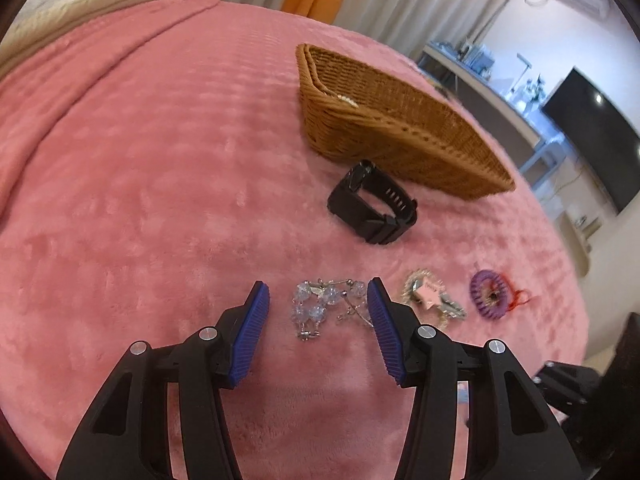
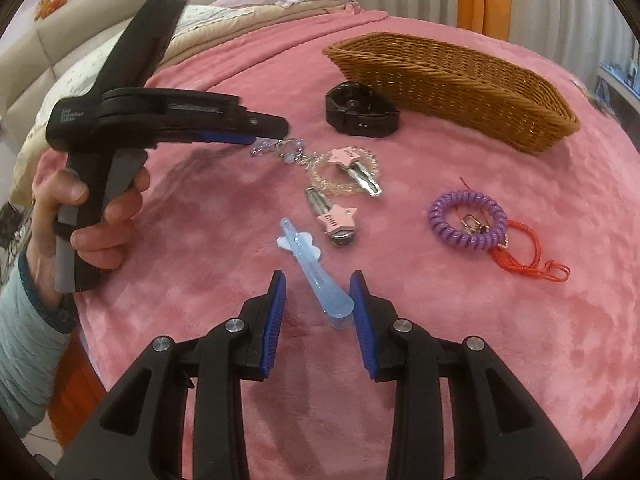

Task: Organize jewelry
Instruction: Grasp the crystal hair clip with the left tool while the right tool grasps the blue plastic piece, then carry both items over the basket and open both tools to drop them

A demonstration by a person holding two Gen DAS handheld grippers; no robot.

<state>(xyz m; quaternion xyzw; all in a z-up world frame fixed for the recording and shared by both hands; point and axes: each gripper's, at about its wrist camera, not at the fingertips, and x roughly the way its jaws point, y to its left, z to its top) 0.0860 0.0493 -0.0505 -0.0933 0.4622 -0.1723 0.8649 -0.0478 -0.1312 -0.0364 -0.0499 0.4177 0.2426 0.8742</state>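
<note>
Jewelry is lying scattered on the pink blanket (image 2: 440,360) in front of you. Your left gripper (image 1: 319,300) is holding its jaws wide apart around a crystal bead bracelet (image 1: 320,306), clear bluish beads on silver wire sitting low in the middle of the left wrist view, with neither blue pad touching it. Your right gripper (image 2: 318,292) is also standing with jaws apart, straddling the broad end of a pale blue hair clip (image 2: 316,276) whose narrow end is pointing up and left in the frame; the right pad seems to be just beside it, though you cannot tell if it is touching.

Above that clip in the right wrist view, two pink star clips (image 2: 340,220) are lying near a clear beaded bracelet (image 2: 344,176). To the right, well apart, a purple coil wristband (image 2: 466,220) is resting with a red cord (image 2: 528,264) trailing toward the lower right. A black watch (image 1: 372,204) with its strap closed in a loop is sitting just beside the near wall of the wicker basket (image 1: 400,136).

Open blanket is stretching across the whole left half of the left wrist view and the lower right of the right wrist view. The blanket's edge is dropping away at the right of the left wrist frame.

The basket is sitting in the upper right, long and shallow; something pale is showing inside near its left corner, too small to identify.
</note>
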